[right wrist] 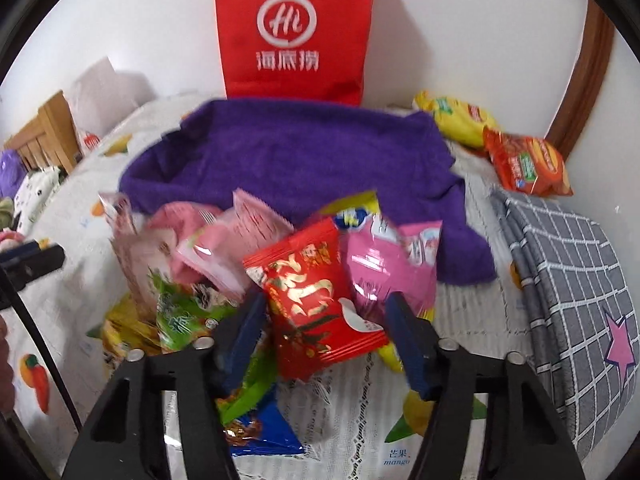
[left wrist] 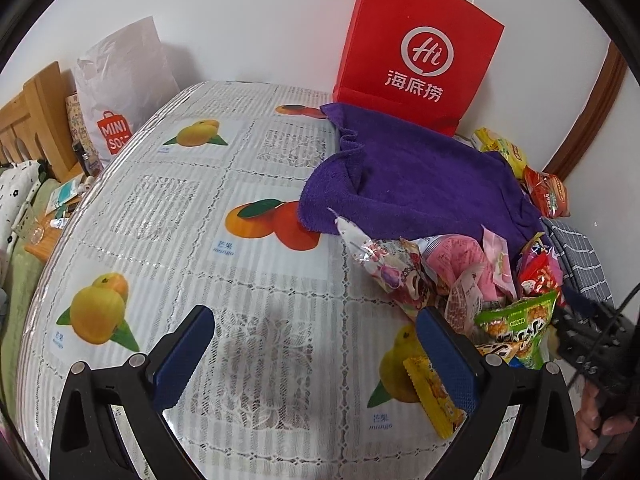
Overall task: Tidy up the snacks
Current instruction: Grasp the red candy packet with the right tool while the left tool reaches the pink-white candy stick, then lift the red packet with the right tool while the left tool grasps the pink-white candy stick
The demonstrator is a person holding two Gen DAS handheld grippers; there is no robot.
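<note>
The right claw (right wrist: pixel 324 340) is seen spread around a red packet (right wrist: pixel 316 304), whose lower part lies between the blue pads (right wrist: pixel 408 344); whether they touch it cannot be told, so a pickup seems to be set up. The left claw (left wrist: pixel 316 356) is held spread and empty over bare surface (left wrist: pixel 248 292), with a yellow packet (left wrist: pixel 434 396) just beside its right pad. Open room is left there for sorting. Behind the red packet, the snack pile (right wrist: pixel 224 248) is heaped against a purple towel (right wrist: pixel 296 160). A grey checked cloth (right wrist: pixel 568 264) crowds the right edge. Farthest back, a red paper bag (right wrist: pixel 292 32) stands against the wall, probably the destination.
</note>
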